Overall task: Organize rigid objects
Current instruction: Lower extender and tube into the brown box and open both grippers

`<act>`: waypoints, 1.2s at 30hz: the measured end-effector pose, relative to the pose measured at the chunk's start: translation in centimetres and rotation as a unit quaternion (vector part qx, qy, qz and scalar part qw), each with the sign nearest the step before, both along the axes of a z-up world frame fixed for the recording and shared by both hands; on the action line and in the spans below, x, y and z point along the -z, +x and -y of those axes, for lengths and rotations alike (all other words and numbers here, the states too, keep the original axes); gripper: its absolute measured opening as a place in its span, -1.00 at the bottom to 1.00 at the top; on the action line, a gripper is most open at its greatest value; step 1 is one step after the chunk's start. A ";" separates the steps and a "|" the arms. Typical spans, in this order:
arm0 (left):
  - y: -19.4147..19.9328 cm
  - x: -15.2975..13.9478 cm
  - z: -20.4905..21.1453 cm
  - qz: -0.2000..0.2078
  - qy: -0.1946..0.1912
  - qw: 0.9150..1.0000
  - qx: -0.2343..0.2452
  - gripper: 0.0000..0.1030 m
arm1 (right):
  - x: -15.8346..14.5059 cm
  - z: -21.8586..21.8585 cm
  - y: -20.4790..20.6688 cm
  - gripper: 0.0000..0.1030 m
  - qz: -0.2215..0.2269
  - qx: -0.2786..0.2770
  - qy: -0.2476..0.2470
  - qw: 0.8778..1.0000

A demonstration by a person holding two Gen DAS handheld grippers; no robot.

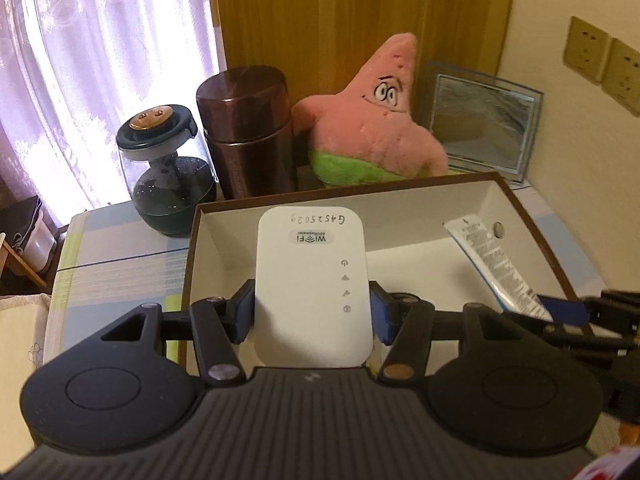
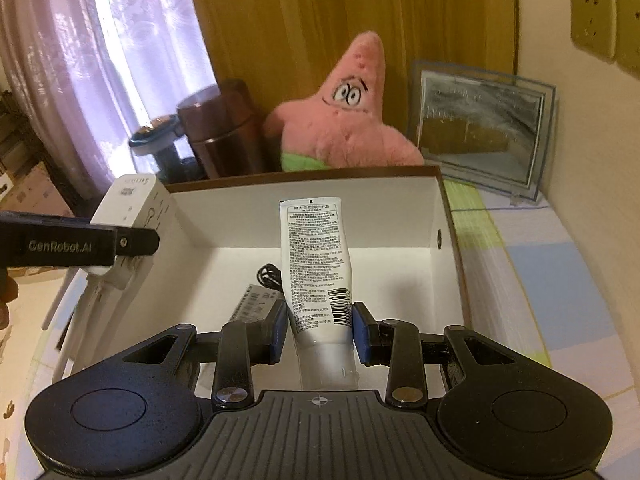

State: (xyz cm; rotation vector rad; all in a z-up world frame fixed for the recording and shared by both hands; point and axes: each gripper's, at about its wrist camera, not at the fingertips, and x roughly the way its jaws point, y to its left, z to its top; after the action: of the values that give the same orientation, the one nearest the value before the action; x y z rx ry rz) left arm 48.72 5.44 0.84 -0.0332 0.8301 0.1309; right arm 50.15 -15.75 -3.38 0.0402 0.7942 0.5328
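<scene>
- The left gripper was matte black, with blue pads on its fingers.
- Its body had a ribbed grey-black plate flanked by two round housings with raised discs.
- Silver and copper-coloured pivot screws sat on its linkage arms.
- The right gripper matched it, with a small crosshair mark on its ribbed plate.
- One finger's side carried "GenRobot.AI" lettering.

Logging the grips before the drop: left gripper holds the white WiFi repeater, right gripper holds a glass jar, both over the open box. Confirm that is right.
One thing is wrong. The right gripper holds a white tube, not a glass jar, as the right wrist view shows. The rest stands: the left gripper holds the white WiFi repeater, both over the open box.
</scene>
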 end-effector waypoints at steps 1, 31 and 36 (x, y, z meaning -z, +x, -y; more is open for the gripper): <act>0.5 0.2 -0.1 -0.001 0.002 1.000 -0.001 0.04 | 0.3 -0.2 0.4 -0.40 -0.004 0.001 -0.003 1.000; 5.1 7.7 -1.3 -0.078 -0.004 0.997 0.001 0.05 | 4.5 -1.4 4.9 -0.16 -0.080 0.036 0.012 0.996; 3.4 6.7 -1.5 -0.068 -0.014 0.998 0.007 0.05 | 3.2 -0.9 3.3 0.37 -0.047 0.025 0.018 0.998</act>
State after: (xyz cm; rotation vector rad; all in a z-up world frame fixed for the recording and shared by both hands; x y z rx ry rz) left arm 52.08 6.95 -5.85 -0.0455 0.9675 0.1092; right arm 53.43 -14.80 -6.58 0.1190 0.8737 0.5006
